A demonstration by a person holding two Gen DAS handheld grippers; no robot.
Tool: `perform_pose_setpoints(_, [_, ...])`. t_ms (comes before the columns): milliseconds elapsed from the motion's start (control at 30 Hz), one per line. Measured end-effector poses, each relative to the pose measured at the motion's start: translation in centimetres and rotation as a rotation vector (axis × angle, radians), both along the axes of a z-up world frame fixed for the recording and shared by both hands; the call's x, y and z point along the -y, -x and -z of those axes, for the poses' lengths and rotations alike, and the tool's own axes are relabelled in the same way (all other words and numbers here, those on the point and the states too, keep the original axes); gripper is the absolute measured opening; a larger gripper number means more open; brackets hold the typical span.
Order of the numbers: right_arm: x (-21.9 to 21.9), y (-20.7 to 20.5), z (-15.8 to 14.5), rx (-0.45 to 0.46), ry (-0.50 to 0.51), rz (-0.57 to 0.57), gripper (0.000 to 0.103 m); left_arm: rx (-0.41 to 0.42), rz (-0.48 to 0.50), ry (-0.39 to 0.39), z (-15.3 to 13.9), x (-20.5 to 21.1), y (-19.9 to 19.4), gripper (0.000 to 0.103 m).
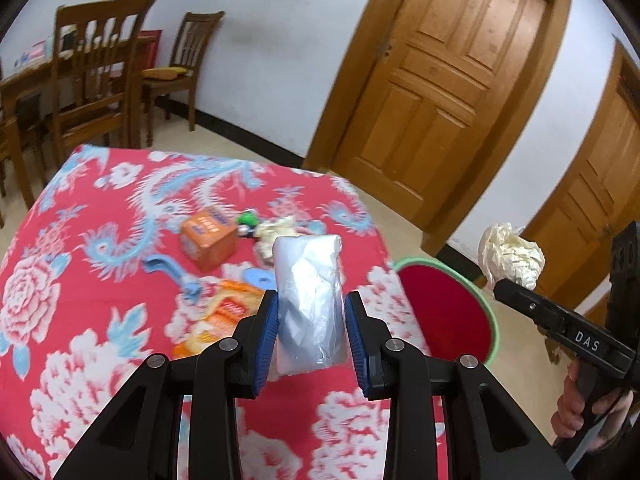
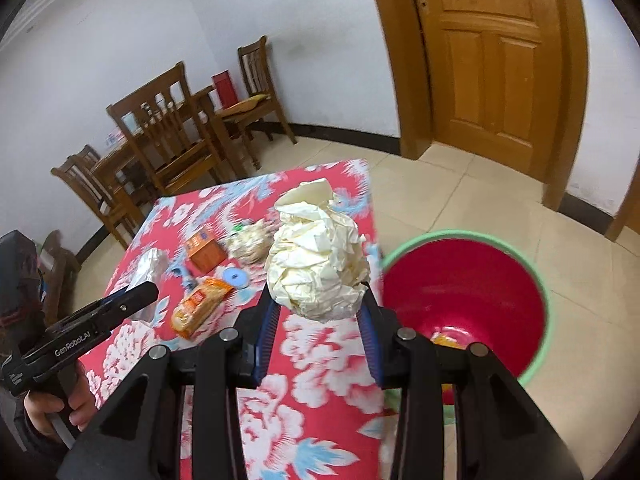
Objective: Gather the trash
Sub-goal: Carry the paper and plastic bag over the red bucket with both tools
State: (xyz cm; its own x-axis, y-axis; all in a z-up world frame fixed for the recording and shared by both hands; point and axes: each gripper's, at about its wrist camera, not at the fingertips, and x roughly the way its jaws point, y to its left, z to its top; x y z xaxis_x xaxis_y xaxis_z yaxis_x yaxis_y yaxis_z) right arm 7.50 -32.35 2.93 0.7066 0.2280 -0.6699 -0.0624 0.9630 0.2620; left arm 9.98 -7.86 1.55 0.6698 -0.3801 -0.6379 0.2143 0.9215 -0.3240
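My left gripper [image 1: 310, 304] is shut on a white plastic-wrapped packet [image 1: 308, 296], held above the red flowered tablecloth [image 1: 80, 320]. My right gripper [image 2: 320, 300] is shut on a big ball of crumpled cream paper [image 2: 318, 256], held over the table's right edge. The same paper ball [image 1: 512, 256] shows at the right of the left wrist view, beyond the bin. A red bin with a green rim [image 2: 464, 296] stands on the floor right of the table, with something orange at its bottom. The left gripper with its packet [image 2: 150, 270] appears at the left of the right wrist view.
On the cloth lie an orange box [image 1: 208, 240], an orange snack wrapper [image 2: 200, 304], a blue tool [image 1: 172, 272], a blue disc [image 2: 236, 278], more crumpled paper [image 2: 248, 242] and a small green item [image 1: 248, 218]. Wooden chairs [image 2: 168, 128] and doors [image 1: 432, 92] stand behind.
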Motion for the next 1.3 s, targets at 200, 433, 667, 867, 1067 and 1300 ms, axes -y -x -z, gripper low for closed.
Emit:
perform_pose_setpoints(200, [3.1, 1.2, -0.5, 0.008, 0.019, 0.069, 0.041, 0.020, 0.088, -0.013, -0.7, 3.9, -0.3, 0.034])
perform_pose_setpoints(433, [6.4, 1.9, 0.9, -0.030, 0.013, 0.127, 0.041, 0.005, 0.183, -0.027, 0.0, 9.0, -0.6, 0.034])
perform_pose_setpoints(667, [8.7, 1.4, 3.2, -0.079, -0.004, 0.155, 0.041, -0.032, 0.254, -0.061, 2.0, 13.2, -1.2, 0.034])
perform_pose_setpoints(867, [10.5, 0.9, 5.4, -0.117, -0.027, 0.169, 0.041, -0.067, 0.301, -0.091, 4.2, 16.6, -1.8, 0.034])
perform_pose_setpoints(1067, [12.1, -0.5, 7.4, -0.164, -0.040, 0.189, 0.040, -0.090, 0.359, -0.121, 6.2, 19.8, -2.5, 0.034])
perform_pose_setpoints(1300, [13.0, -1.1, 8.9, -0.194, -0.044, 0.193, 0.040, -0.120, 0.385, -0.132, 7.5, 21.5, -3.4, 0.034])
